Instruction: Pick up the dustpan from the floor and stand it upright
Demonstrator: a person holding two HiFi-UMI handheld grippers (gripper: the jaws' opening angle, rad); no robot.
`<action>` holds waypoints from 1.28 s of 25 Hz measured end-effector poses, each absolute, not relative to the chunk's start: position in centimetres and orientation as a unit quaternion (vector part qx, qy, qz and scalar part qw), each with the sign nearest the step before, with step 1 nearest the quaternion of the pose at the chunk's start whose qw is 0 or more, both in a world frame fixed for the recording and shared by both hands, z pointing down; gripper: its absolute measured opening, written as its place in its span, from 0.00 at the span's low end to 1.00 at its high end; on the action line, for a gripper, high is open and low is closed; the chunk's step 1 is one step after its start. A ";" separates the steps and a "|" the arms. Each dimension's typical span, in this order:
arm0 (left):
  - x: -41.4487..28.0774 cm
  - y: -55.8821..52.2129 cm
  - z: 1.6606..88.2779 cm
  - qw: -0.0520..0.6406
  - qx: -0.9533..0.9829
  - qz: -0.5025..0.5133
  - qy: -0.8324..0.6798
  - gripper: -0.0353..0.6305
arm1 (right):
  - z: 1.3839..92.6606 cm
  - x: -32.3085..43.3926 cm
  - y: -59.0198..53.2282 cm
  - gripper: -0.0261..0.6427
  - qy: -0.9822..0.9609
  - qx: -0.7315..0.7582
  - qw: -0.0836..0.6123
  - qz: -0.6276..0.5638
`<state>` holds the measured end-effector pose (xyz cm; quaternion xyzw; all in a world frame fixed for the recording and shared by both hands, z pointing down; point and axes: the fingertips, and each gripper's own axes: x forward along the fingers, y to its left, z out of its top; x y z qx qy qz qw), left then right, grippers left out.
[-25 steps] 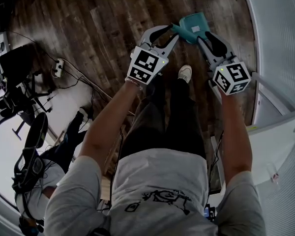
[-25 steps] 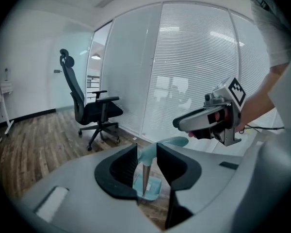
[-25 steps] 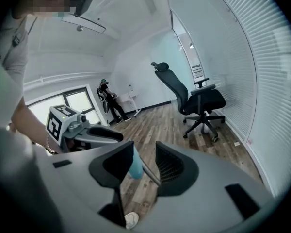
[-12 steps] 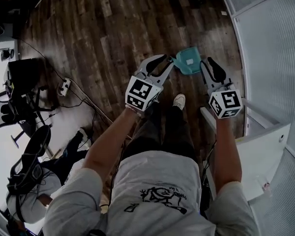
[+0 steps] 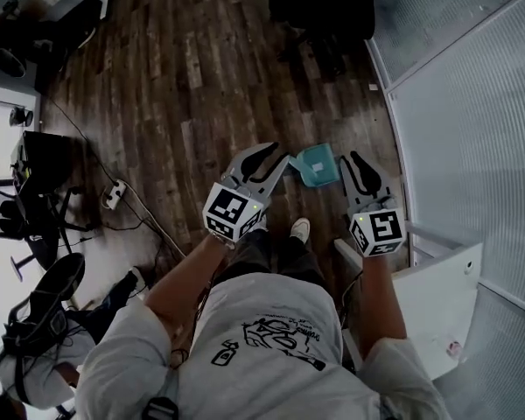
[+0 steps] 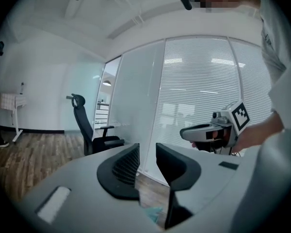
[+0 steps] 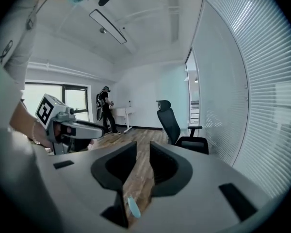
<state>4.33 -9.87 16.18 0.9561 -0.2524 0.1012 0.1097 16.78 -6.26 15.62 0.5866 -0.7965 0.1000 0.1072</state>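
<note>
Task looks done: the teal dustpan [image 5: 316, 164] seems to stand on the floor [image 5: 184, 77]. Left gripper [image 5: 278, 157] and right gripper [image 5: 356, 159] flank it, jaws apart, empty, having just been closing slightly.

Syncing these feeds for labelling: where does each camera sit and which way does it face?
Head view: on the person's head, facing steeply down at the wood floor; shows torso, arms, left gripper, right gripper, dustpan between them.
Left gripper view: on the left gripper, facing roughly level toward blinds and an office chair; own jaws, right gripper at right.
Right gripper view: on the right gripper, facing along the room; own jaws, left gripper at left.
Shared: both gripper views show the chair. Both jaw pairs have just been closing, clamping nothing.
</note>
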 end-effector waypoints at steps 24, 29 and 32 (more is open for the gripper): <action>1.0 -4.7 -4.3 0.057 0.962 0.024 -0.267 0.18 | -7.3 12.4 0.6 0.14 -0.796 0.603 0.056 0.019; 1.4 -4.1 -6.1 0.056 0.963 0.005 -0.264 0.18 | -8.8 12.0 1.4 0.14 -0.791 0.609 0.048 0.020; 2.0 -3.7 -6.5 0.058 0.965 -0.001 -0.257 0.18 | -9.3 12.1 1.7 0.13 -0.791 0.611 0.044 0.015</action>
